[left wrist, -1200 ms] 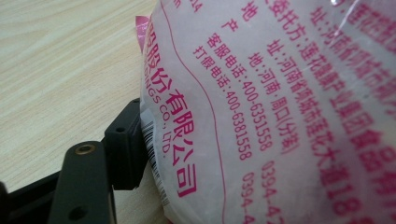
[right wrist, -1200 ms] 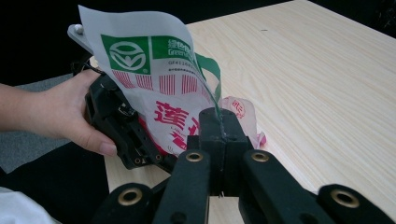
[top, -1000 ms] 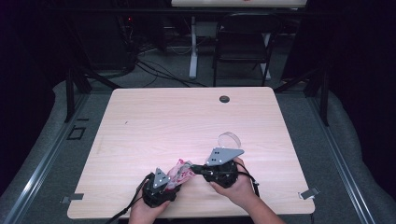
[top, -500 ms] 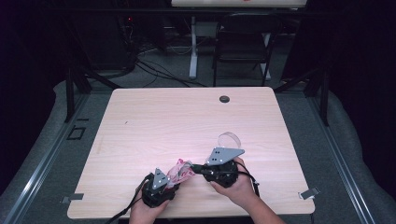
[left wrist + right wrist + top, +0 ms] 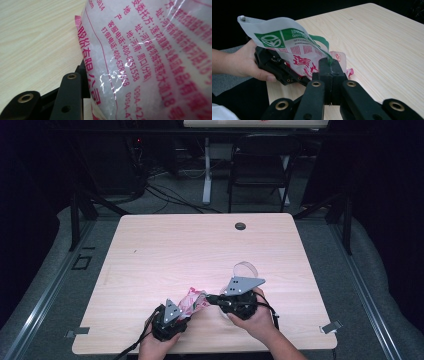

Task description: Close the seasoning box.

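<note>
A translucent plastic bag (image 5: 193, 299) with pink and red print and a green strip hangs just above the table's front edge, stretched between both grippers. My right gripper (image 5: 208, 299) is shut on the bag's green-edged rim (image 5: 329, 57), its jaws pressed together. In the right gripper view, the left gripper (image 5: 277, 67) sits in a hand with the bag (image 5: 292, 47) rising out of it. My left gripper (image 5: 185, 310) clamps the bag's other end. One black finger (image 5: 71, 92) shows beside the printed film (image 5: 150, 55), which hides the other finger.
A clear round plastic piece (image 5: 245, 269) lies on the wooden table (image 5: 175, 250) just beyond the right hand. A dark cable grommet (image 5: 240, 226) sits near the far edge. A chair (image 5: 260, 165) and cables stand behind the table.
</note>
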### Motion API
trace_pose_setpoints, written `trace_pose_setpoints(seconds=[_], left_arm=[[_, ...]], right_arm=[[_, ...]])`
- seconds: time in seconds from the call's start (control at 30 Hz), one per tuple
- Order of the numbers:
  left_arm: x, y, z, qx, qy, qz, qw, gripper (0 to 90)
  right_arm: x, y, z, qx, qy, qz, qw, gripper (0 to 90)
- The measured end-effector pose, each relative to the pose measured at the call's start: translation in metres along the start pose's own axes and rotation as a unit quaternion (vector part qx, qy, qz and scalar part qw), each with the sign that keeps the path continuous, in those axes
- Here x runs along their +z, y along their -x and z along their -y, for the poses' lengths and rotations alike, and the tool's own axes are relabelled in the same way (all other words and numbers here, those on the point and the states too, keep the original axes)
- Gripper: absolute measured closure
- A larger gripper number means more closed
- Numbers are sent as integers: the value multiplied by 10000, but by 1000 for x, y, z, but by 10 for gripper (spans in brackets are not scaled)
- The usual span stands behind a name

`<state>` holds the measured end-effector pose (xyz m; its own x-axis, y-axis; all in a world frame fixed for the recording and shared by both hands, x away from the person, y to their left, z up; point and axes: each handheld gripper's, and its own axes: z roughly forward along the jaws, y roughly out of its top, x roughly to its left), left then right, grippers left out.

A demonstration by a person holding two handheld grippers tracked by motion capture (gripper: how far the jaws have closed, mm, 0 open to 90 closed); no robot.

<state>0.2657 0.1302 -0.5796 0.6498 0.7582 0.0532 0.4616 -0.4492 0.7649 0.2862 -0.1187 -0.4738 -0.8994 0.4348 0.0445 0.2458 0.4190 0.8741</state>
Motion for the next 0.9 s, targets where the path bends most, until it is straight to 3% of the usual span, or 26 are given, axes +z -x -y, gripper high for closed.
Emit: trace_pose_setpoints(seconds=[0.5, 0.9], left_arm=[[-9, -4, -11, 317, -7, -371, 9988, 590], [-13, -7, -28, 759, -90, -737, 9943, 592]], right_arm=[[-4, 0, -2, -96, 105, 18, 9999, 900], [-10, 4, -4, -172, 152, 155, 9996, 891]])
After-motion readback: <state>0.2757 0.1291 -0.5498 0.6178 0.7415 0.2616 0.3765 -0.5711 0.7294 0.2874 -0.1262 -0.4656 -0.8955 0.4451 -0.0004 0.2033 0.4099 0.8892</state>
